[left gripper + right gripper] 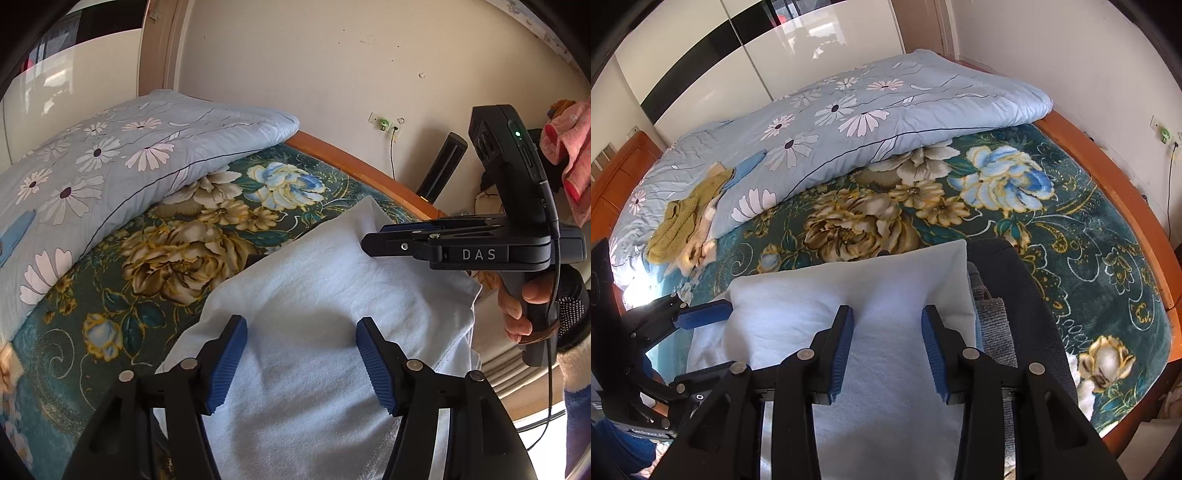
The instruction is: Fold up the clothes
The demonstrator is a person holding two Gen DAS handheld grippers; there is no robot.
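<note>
A pale blue-white cloth lies spread over a dark pile at the near end of the bed, one corner standing up. My left gripper hangs open just above the cloth, its blue pads apart with nothing pressed between them. In the right wrist view the left gripper is at the cloth's left edge. My right gripper has its tips sunk into the cloth, with a ridge of it pinched between the pads. In the left wrist view the right gripper meets the cloth's far corner, held by a hand.
A green floral blanket covers the bed, with a folded daisy-print quilt across the far side. A mustard knit garment lies on the quilt. Dark fabric and grey cloth sit under the pale cloth. The wooden bed frame runs along the wall.
</note>
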